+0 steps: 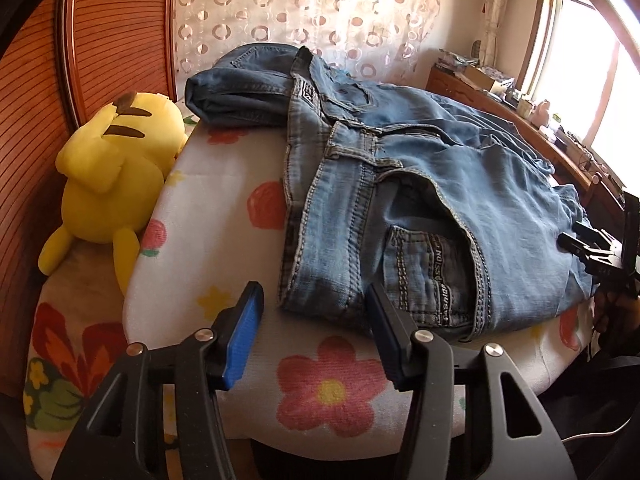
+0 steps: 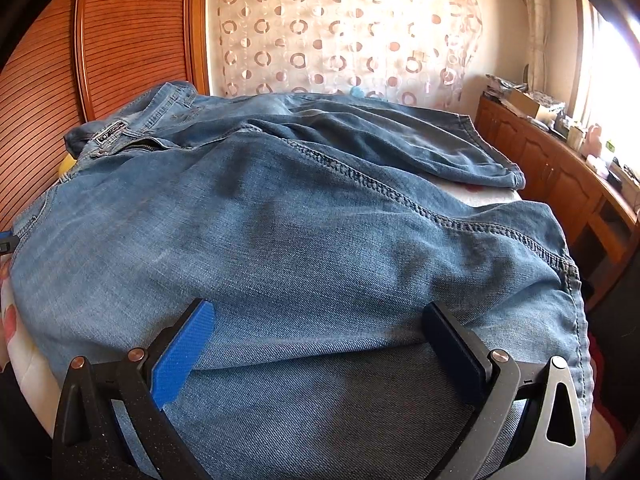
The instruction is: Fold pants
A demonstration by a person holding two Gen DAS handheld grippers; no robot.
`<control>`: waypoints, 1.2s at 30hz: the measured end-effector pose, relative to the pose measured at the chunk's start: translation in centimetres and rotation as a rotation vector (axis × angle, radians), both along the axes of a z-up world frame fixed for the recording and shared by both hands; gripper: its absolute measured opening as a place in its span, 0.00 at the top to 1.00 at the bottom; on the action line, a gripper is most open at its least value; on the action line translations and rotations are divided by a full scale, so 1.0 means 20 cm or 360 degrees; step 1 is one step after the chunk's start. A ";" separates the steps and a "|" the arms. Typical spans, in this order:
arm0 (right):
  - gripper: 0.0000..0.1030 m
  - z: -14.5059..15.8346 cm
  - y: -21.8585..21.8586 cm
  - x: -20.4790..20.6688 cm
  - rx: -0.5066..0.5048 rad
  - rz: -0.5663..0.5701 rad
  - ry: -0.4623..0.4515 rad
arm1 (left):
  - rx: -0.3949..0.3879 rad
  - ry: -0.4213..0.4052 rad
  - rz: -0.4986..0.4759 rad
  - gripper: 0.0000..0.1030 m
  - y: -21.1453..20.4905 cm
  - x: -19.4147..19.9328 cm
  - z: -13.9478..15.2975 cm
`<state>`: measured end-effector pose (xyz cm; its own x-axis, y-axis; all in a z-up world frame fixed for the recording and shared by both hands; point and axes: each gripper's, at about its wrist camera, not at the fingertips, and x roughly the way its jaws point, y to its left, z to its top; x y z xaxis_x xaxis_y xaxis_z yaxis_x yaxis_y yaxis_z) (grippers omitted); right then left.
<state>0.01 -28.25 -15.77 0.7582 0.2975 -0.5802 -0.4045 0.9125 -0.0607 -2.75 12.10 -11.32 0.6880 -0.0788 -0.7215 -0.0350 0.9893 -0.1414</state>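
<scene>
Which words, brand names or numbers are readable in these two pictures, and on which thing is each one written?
Woven tape along the coin pocket of the jeans: lettering runs sideways; only fragments like "NOISS" can be made out, the whole word is not certain.
Woven tape at the waistband: patterned lettering, too blurred to read.
Small dark label near the waistband, right wrist view: too small to read.
No other text is readable.

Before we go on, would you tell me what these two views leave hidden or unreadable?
- Left wrist view: the jeans run out behind the right gripper, so the leg ends are unseen.
- Right wrist view: denim covers the mattress almost wholly.
- Waistband label: too small to read.
- Sideboard clutter: washed out by window glare.
</scene>
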 end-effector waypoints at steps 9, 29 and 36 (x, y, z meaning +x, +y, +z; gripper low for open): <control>0.00 0.04 0.06 0.13 -0.0009 0.0005 0.0024 | -0.0023 -0.0046 -0.0058 0.81 -0.05 -0.01 0.08; 0.03 0.25 0.09 0.14 0.0107 0.0172 0.0008 | 0.0089 -0.0427 -0.0223 0.86 -0.25 0.33 0.60; 0.10 0.30 0.12 0.09 0.0145 0.0306 0.0003 | 0.0100 -0.0407 -0.0250 0.87 -0.33 0.56 0.62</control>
<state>1.73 -25.86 -9.75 0.6815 0.4878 -0.5455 -0.5717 0.8202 0.0193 8.53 5.57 0.98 0.8309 -0.1595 -0.5331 0.1481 0.9869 -0.0645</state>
